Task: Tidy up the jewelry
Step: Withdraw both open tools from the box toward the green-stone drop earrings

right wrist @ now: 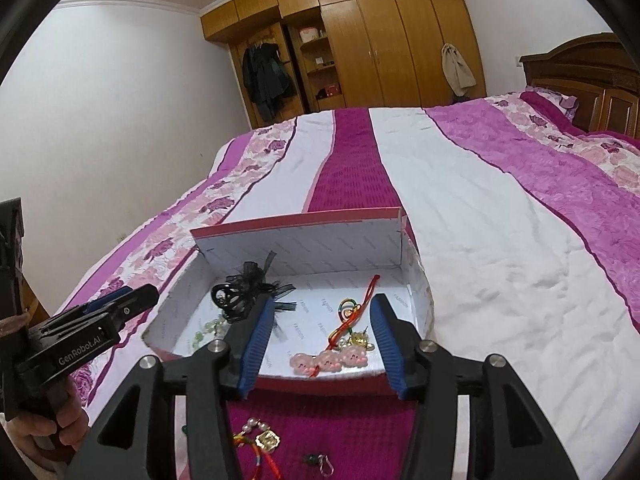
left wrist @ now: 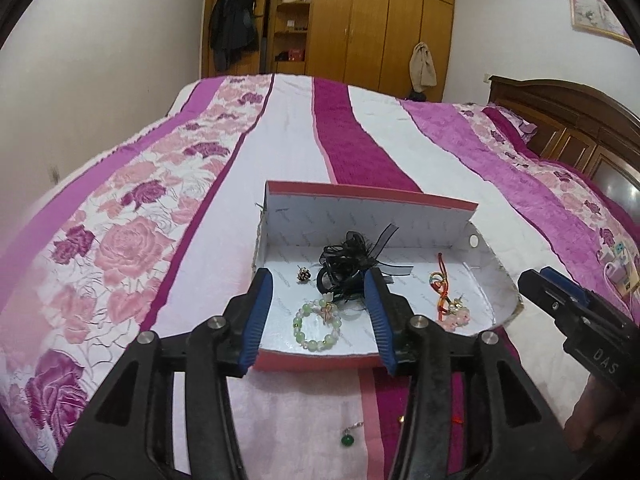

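Observation:
A red-edged white box (left wrist: 360, 216) (right wrist: 304, 256) lies open on the bed. In it are a black ribbon hair clip (left wrist: 352, 264) (right wrist: 244, 292), a green bead bracelet (left wrist: 318, 326), a small pinecone earring (left wrist: 304, 275), a red cord charm (left wrist: 442, 288) (right wrist: 352, 320) and a pink cloud clip (right wrist: 328, 360). My left gripper (left wrist: 318, 286) is open and empty above the bracelet. My right gripper (right wrist: 322, 312) is open and empty above the red cord. On the bed before the box lie a green pendant (left wrist: 347, 440), a pearl and red cord bracelet (right wrist: 258, 436) and a small dark pendant (right wrist: 316, 460).
The bed has a pink, white and magenta floral quilt (left wrist: 160, 208). A wooden headboard (left wrist: 580, 132) stands at right. A wooden wardrobe (left wrist: 360, 20) with hanging clothes fills the far wall. The right gripper also shows in the left wrist view (left wrist: 568, 300).

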Tool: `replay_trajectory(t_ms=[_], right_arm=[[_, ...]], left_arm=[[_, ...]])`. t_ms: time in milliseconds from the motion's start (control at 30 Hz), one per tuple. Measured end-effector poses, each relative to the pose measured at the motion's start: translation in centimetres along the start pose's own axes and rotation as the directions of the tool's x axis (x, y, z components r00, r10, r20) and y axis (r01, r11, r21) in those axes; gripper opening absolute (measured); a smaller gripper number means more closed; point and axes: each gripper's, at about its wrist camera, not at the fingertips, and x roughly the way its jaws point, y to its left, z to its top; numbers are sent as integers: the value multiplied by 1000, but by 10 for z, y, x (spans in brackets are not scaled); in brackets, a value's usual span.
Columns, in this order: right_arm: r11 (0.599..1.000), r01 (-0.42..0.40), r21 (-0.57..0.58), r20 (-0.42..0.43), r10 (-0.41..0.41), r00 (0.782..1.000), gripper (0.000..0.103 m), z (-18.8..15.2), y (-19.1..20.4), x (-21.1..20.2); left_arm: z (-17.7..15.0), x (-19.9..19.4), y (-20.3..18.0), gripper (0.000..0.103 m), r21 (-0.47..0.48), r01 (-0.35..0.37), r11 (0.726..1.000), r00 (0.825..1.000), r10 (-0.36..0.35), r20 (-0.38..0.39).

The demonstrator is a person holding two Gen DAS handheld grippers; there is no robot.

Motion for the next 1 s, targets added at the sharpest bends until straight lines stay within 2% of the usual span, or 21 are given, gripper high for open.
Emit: replay_trajectory(t_ms=[167,467,733,1000], right_arm=[[1000,-8,-15,16,8,1000,54,-6,6,-19],[999,-12,-38,-3,12,1000,54,-22,10,-36],[999,-1,-38,-69,-2,998,54,-44,8,-36],[999,-13,-38,-165,7,986,54,-70,8,-23]], left_arm=[[-4,-12,-3,41,25,0,1000,1000,0,-2],[-25,-21,-6,42,38,23,999,996,-19,-88],[-47,-17,-5,42,26,39,999,986,-34,-165],[-65,-5,-7,42,36,54,998,973,-44,-226]])
